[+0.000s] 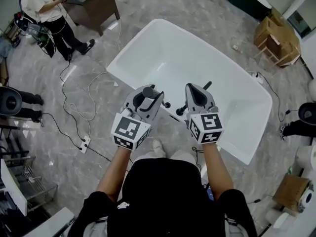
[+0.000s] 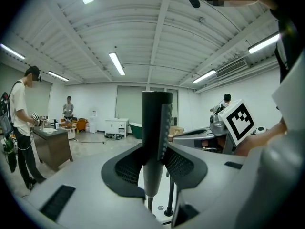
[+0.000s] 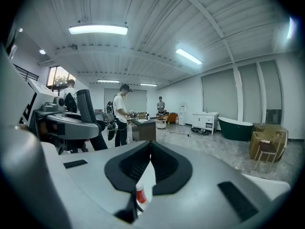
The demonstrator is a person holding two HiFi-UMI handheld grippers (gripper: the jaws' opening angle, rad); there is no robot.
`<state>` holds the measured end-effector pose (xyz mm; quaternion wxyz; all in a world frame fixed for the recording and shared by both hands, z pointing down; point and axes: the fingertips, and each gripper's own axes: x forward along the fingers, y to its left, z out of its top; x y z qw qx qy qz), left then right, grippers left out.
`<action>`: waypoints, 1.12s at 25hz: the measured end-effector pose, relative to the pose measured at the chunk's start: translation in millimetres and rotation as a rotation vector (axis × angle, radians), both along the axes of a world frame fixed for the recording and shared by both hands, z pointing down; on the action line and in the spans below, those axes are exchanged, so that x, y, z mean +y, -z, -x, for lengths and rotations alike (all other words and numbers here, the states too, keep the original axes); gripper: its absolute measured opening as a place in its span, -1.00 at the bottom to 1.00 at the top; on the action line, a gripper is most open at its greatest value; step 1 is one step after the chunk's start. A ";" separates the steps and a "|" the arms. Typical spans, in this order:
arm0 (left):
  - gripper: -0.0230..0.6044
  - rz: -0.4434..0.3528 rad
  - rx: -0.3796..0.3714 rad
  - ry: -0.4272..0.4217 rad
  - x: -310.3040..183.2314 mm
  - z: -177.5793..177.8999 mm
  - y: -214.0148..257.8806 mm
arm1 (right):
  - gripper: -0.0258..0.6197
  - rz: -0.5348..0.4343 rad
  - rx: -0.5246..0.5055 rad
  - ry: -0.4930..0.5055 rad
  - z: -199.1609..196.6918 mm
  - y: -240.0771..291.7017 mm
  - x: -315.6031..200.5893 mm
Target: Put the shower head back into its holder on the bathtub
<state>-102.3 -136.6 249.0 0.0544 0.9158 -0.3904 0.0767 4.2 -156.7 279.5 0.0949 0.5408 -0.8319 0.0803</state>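
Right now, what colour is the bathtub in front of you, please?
The bathtub is white; head view shows it best.

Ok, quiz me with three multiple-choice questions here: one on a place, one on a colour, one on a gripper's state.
1. Where is the shower head? A held in the left gripper. B in its holder. C on the floor.
2. What colour is the bathtub under the grippers? A green. B white. C black.
3. What state is the right gripper in? A wide apart. B clamped on the shower head. C together, empty.
Answers: 1 A, it stands upright there in the left gripper view. 2 B, the head view shows it white. 3 C, the tips meet with nothing between.
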 end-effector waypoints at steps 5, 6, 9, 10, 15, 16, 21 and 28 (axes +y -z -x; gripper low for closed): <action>-0.47 0.024 -0.015 -0.036 -14.4 -6.5 -15.9 | -0.85 0.030 0.009 -0.014 -2.2 -13.6 -10.9; -0.47 0.029 -0.019 -0.040 -17.0 -8.4 -19.7 | -0.85 0.035 0.009 -0.016 -3.4 -15.9 -12.7; -0.47 0.043 -0.028 -0.042 -23.3 -14.6 -31.3 | -0.85 0.051 0.012 -0.015 -8.4 -25.2 -17.9; -0.47 0.048 -0.032 -0.040 -25.5 -17.2 -35.2 | -0.85 0.057 0.013 -0.013 -11.0 -29.1 -20.1; -0.47 0.089 -0.035 -0.012 -38.4 -28.6 -54.6 | -0.85 0.098 0.009 0.003 -24.4 -51.7 -33.9; -0.47 0.097 -0.030 -0.007 -41.0 -29.0 -58.9 | -0.85 0.107 0.008 0.006 -24.8 -56.5 -36.8; -0.47 0.114 -0.052 0.017 -53.0 -29.1 -89.4 | -0.85 0.163 0.007 0.033 -23.3 -85.8 -48.9; -0.47 0.177 -0.061 0.030 -59.5 -37.1 -138.6 | -0.85 0.241 0.009 0.058 -26.8 -130.3 -54.8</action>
